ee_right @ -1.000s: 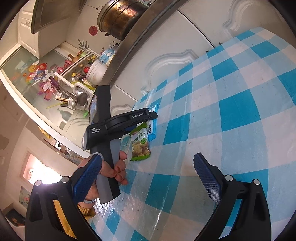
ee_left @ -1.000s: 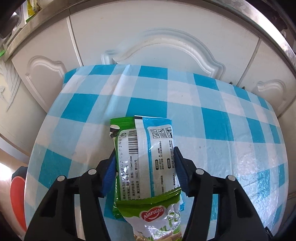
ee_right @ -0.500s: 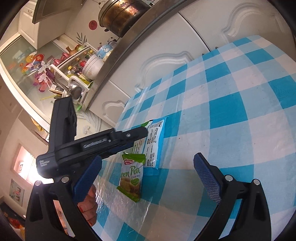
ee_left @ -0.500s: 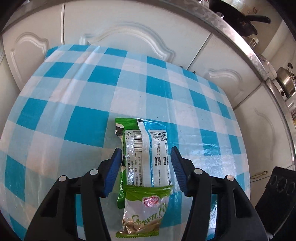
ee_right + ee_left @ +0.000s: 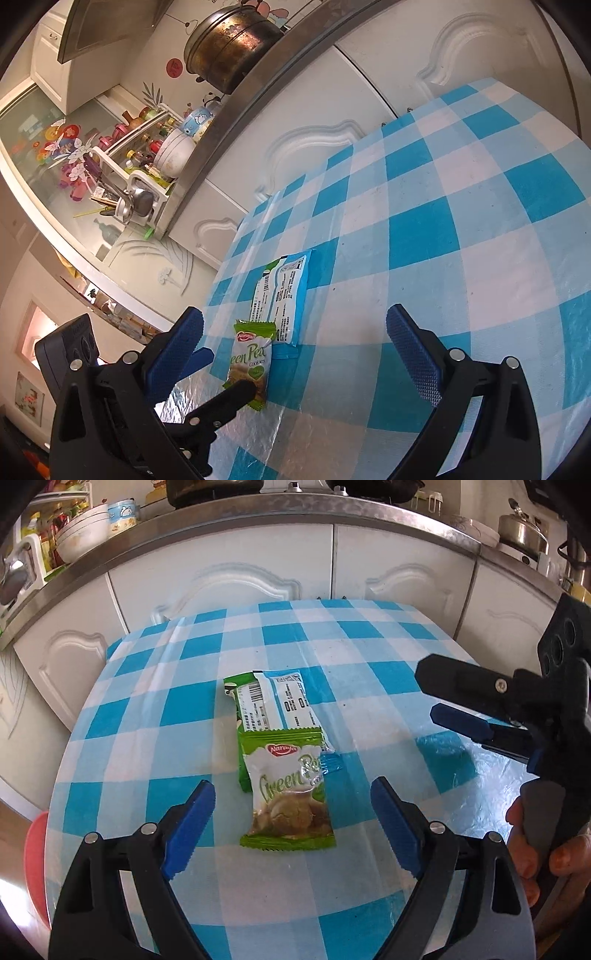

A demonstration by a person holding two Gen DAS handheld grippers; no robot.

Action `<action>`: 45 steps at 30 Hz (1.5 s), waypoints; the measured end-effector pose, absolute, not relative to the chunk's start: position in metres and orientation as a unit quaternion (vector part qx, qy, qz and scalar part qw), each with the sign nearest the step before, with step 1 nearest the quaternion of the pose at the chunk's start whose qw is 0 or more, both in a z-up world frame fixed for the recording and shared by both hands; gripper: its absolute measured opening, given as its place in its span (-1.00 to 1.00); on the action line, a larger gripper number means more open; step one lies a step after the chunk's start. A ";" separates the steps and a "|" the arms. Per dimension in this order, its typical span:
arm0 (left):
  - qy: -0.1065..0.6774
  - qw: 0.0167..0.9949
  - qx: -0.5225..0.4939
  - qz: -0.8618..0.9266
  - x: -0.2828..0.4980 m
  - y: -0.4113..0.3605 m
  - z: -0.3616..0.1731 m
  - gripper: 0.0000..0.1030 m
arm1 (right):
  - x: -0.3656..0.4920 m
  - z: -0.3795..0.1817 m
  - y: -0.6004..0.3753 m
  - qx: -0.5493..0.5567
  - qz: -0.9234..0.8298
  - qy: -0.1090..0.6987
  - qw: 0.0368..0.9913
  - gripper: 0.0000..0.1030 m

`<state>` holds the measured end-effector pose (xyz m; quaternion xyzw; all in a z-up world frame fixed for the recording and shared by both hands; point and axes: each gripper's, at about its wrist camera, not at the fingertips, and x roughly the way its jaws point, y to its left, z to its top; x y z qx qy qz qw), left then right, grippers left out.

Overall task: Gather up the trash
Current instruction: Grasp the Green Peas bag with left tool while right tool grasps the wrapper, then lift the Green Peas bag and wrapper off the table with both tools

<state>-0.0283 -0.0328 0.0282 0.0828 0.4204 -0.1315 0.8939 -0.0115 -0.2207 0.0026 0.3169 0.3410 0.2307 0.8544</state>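
Green "Naraya Green Pea cookies" packet (image 5: 291,794) lay between and beyond the left gripper's (image 5: 291,823) just-opened, empty fingers (image 5: 190,819); right gripper (image 5: 303,354) likewise open.

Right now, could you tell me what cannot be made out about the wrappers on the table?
- Blue-and-white wrapper: in the left wrist view, its near end is covered by the green cookie packet.
- Its back print: too small to read in either view.
- Cookie packet's lower corner: in the right wrist view, hidden behind a finger of the left gripper.
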 end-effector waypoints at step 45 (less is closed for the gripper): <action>0.409 0.907 -0.074 -0.075 -0.045 0.115 0.034 -0.17 | 0.037 -0.004 -0.076 0.053 0.150 0.425 0.891 0.71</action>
